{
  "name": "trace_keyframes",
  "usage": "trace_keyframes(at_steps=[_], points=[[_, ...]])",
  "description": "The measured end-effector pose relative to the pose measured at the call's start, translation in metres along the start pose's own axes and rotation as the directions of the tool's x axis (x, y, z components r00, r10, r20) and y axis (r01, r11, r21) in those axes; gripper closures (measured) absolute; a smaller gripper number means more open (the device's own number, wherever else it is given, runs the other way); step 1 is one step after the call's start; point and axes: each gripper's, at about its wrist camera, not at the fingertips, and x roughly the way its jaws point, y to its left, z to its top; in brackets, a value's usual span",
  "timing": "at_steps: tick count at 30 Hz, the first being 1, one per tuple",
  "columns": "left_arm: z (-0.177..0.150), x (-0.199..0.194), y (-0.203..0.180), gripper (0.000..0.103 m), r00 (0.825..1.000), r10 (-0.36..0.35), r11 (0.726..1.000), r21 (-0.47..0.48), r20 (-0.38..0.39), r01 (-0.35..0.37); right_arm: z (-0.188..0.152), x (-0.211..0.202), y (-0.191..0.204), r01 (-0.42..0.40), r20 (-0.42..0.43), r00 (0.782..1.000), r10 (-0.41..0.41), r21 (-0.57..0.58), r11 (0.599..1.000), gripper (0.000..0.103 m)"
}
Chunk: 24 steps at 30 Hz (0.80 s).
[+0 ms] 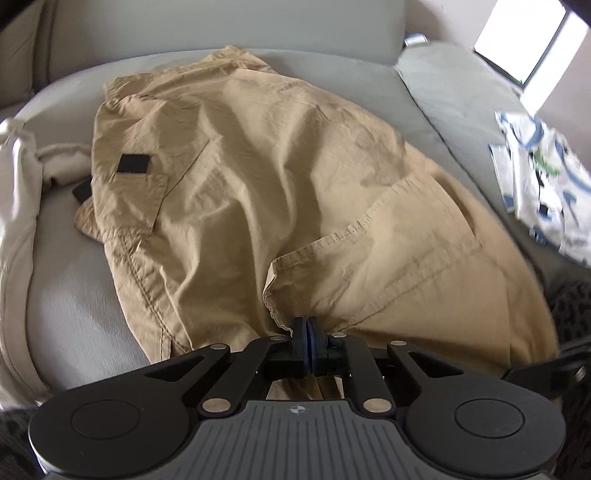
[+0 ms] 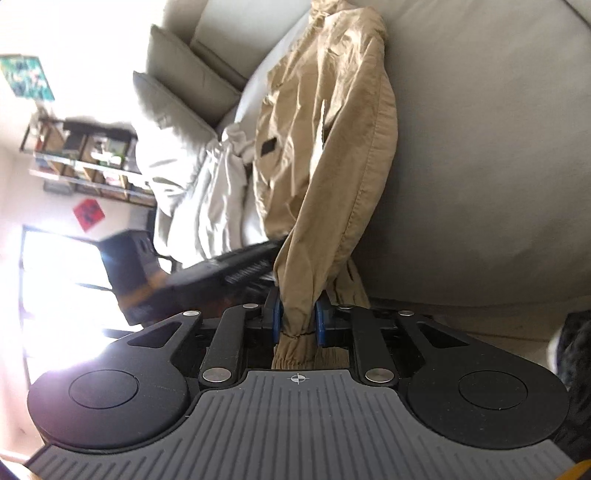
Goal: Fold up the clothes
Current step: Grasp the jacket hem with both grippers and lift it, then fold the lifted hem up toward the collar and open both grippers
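A tan jacket with a black patch on its chest pocket lies spread on a grey sofa seat. My left gripper is shut on the jacket's near hem, where the fabric bunches at the blue pads. In the right wrist view the picture is rolled sideways. There my right gripper is shut on the tan sleeve just above its elastic cuff, and the sleeve hangs lifted off the seat. The other gripper's black body shows beyond the sleeve.
A white garment lies crumpled at the left of the seat. A white and blue patterned cloth rests on the sofa's right side. Grey back cushions stand behind. A shelf and bright window show in the right wrist view.
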Motion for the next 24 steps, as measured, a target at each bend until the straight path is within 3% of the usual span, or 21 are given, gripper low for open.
trace_keyframes(at_steps=[4,9,12,14,15,16,18,20,24], points=[[0.013,0.002,0.000,0.092,0.998,-0.011,0.999,0.042,-0.062,0.013,0.007,-0.001,0.006,-0.065,0.048,0.997,0.061,0.095,0.993,0.085],[0.027,0.010,-0.006,0.092,0.990,-0.004,0.990,0.139,-0.137,0.023,0.019,0.005,0.002,-0.155,0.111,0.985,0.131,0.244,0.957,0.085],[0.045,0.008,0.008,0.092,0.982,-0.065,0.990,0.116,-0.178,0.086,0.026,0.012,0.004,-0.170,0.152,0.979,0.133,0.265,0.949,0.085],[0.052,-0.016,0.026,0.084,0.995,-0.054,0.996,0.068,-0.080,0.059,0.034,0.016,0.005,-0.198,0.184,0.971,0.150,0.279,0.940,0.085],[0.048,-0.032,0.033,0.066,0.999,-0.035,0.998,0.052,-0.015,0.035,0.039,0.017,0.006,-0.206,0.200,0.968,0.152,0.284,0.936,0.085],[0.044,-0.048,0.039,0.061,0.999,-0.015,0.999,0.034,0.050,0.013,0.045,0.019,0.007,-0.214,0.217,0.964,0.155,0.289,0.933,0.085],[0.035,-0.081,0.053,0.061,0.983,0.029,1.000,-0.005,0.179,-0.029,0.056,0.026,0.009,-0.221,0.240,0.959,0.150,0.306,0.926,0.085],[0.026,-0.111,0.065,0.059,0.953,0.071,0.997,-0.050,0.296,-0.059,0.070,0.041,0.010,-0.217,0.255,0.957,0.135,0.328,0.919,0.085],[-0.006,-0.115,0.055,0.035,0.942,0.117,0.991,-0.102,0.314,-0.089,0.104,0.080,0.020,-0.140,0.277,0.960,0.044,0.338,0.931,0.084]])
